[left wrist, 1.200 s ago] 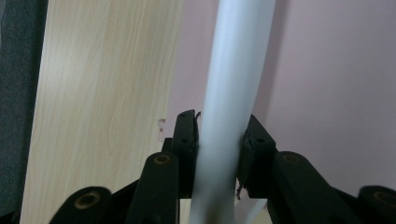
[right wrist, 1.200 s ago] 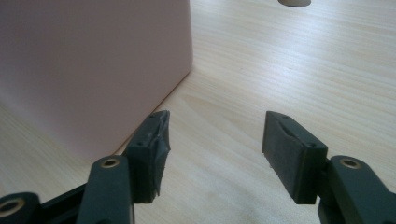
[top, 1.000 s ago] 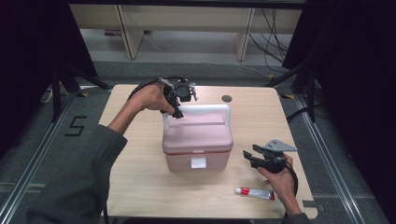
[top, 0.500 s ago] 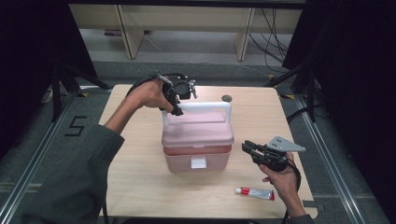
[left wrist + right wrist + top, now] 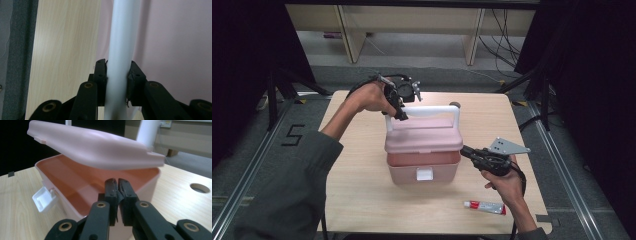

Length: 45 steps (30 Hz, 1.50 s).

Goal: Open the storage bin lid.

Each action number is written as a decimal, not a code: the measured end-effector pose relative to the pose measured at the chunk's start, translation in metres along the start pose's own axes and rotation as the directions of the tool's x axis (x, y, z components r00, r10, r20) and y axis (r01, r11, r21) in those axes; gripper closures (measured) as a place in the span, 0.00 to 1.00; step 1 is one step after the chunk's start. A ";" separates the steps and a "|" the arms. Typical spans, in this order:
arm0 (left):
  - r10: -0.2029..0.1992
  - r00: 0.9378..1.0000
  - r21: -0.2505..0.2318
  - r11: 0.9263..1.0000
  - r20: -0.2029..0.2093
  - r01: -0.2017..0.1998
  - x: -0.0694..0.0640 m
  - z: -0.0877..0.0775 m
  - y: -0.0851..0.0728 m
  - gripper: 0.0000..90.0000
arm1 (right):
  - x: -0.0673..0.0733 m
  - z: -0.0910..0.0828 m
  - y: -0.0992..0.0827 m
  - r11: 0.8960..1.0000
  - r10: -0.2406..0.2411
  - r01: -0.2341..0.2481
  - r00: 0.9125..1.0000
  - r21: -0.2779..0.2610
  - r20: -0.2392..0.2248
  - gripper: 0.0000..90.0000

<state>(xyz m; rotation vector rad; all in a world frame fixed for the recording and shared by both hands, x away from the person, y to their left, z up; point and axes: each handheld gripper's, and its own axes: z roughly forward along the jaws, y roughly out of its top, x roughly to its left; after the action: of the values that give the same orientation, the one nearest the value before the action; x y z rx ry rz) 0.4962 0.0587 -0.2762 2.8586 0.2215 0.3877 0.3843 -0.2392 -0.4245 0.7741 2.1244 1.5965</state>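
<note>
A pink plastic box stands mid-table with a white latch on its front wall. Its lid is lifted a little, leaving a gap over the empty box interior. My left gripper is shut on the lid's white handle at its left end; the handle runs between the jaws in the left gripper view. My right gripper is shut with nothing in it, its tips at the box's right wall, just under the lid.
A small white tube with a red cap lies on the table near the front right edge. A round hole sits in the tabletop behind the box. Bare table lies left of the box.
The left gripper has raised the handle and the lid has come up off the box. The right gripper has moved left toward the box's right side.
</note>
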 end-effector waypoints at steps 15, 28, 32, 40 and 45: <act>-0.213 0.974 -0.252 0.949 -0.074 0.188 0.007 -0.025 -0.023 0.47 | -0.004 0.014 0.012 1.000 -0.024 0.024 1.000 0.000 -0.017 0.98; -0.410 0.904 -0.327 0.876 -0.119 0.354 -0.007 -0.040 -0.075 0.36 | -0.006 0.015 0.014 1.000 -0.021 0.021 1.000 -0.005 -0.012 0.98; -0.483 0.867 -0.361 0.836 -0.122 0.414 -0.013 -0.044 -0.093 0.34 | -0.007 0.016 0.016 0.999 -0.033 0.033 0.999 -0.016 -0.007 0.98; -0.574 0.811 -0.410 0.771 -0.115 0.488 -0.045 -0.041 -0.127 0.32 | -0.006 0.015 0.019 1.000 -0.008 0.009 1.000 -0.015 0.001 0.98; -0.609 0.787 -0.456 0.732 -0.103 0.507 -0.066 -0.028 -0.146 0.30 | -0.008 0.016 0.021 0.999 -0.026 0.026 1.000 -0.019 0.004 0.98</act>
<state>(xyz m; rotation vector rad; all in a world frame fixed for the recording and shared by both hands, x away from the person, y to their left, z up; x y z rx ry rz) 0.4087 0.1932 -0.3041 2.1764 0.9189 0.5763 0.4044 -0.2283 -0.4095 0.7400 2.1049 1.5987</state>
